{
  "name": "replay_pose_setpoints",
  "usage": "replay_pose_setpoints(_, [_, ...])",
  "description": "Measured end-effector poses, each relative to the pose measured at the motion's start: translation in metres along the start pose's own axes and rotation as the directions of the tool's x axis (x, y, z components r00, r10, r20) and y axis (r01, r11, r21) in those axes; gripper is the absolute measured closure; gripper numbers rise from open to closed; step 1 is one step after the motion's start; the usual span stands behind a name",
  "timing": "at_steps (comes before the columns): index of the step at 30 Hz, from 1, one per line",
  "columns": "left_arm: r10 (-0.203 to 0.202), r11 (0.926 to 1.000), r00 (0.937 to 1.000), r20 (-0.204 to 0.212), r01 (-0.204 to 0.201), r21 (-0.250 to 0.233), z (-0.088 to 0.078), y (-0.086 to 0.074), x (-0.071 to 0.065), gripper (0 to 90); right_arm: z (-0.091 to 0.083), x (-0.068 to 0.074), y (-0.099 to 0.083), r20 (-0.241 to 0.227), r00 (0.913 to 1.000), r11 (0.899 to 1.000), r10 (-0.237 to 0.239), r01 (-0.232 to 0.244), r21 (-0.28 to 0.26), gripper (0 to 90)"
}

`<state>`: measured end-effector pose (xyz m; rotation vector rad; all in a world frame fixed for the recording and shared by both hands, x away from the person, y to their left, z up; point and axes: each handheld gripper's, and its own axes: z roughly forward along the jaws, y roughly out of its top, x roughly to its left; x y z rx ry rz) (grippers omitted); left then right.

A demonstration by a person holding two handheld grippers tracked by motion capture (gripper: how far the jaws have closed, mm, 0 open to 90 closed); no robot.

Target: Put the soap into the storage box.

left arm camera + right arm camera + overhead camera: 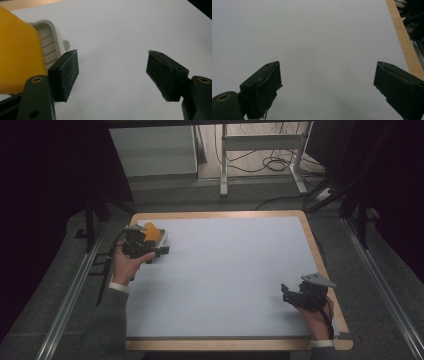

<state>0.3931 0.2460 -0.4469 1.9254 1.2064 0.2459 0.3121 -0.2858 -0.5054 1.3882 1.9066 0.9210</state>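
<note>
Left gripper (161,252) jaws spread, nothing between, just beside yellow sponge (151,234) on white soap dish (51,42), table's (225,270) far left corner. Right gripper (286,292) spread wide, empty, near right edge.

Looks like lab or test room. Dark curtains (45,180) at both sides. White table (225,270) with wood rim in middle. Loose cables (270,165) on far floor. Metal rails (67,300) left and right.
</note>
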Motion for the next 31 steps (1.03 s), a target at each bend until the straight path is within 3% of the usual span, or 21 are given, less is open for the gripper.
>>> replay_pose_setpoints(8, [0.035,0.9993,0.9972,0.066,-0.034,-0.017,-0.003,-0.038,-0.020,24.1,-0.001,0.000,0.000,0.000,1.0000,1.000,-0.004,0.004,-0.004,7.6])
replay_pose_setpoints(11, [0.041,0.9991,0.9978,0.052,-0.040,-0.010,-0.003,-0.054,-0.024,21.5,-0.001,0.000,0.000,-0.002,1.0000,1.000,-0.007,0.007,-0.007,7.6])
replay_pose_setpoints(18, [-0.002,0.9998,0.9978,0.067,0.003,-0.019,-0.004,-0.085,-0.027,21.4,-0.001,0.000,0.000,-0.001,1.0000,1.000,-0.008,0.008,-0.006,7.6])
replay_pose_setpoints(22, [-0.001,0.9999,0.9983,0.058,0.001,-0.015,-0.002,-0.091,-0.026,20.5,-0.001,0.001,0.000,0.001,0.9999,1.000,-0.013,0.013,-0.005,7.6])
replay_pose_setpoints(25, [0.002,0.9999,0.9997,0.026,-0.002,-0.016,-0.002,-0.092,-0.026,19.4,-0.001,0.001,0.000,-0.001,0.9998,1.000,-0.019,0.019,-0.008,7.6])
replay_pose_setpoints(31, [-0.004,0.9993,0.9996,0.026,0.005,-0.037,-0.001,-0.093,-0.027,18.8,-0.002,0.002,0.001,-0.009,0.9993,0.999,-0.036,0.036,-0.033,7.6])
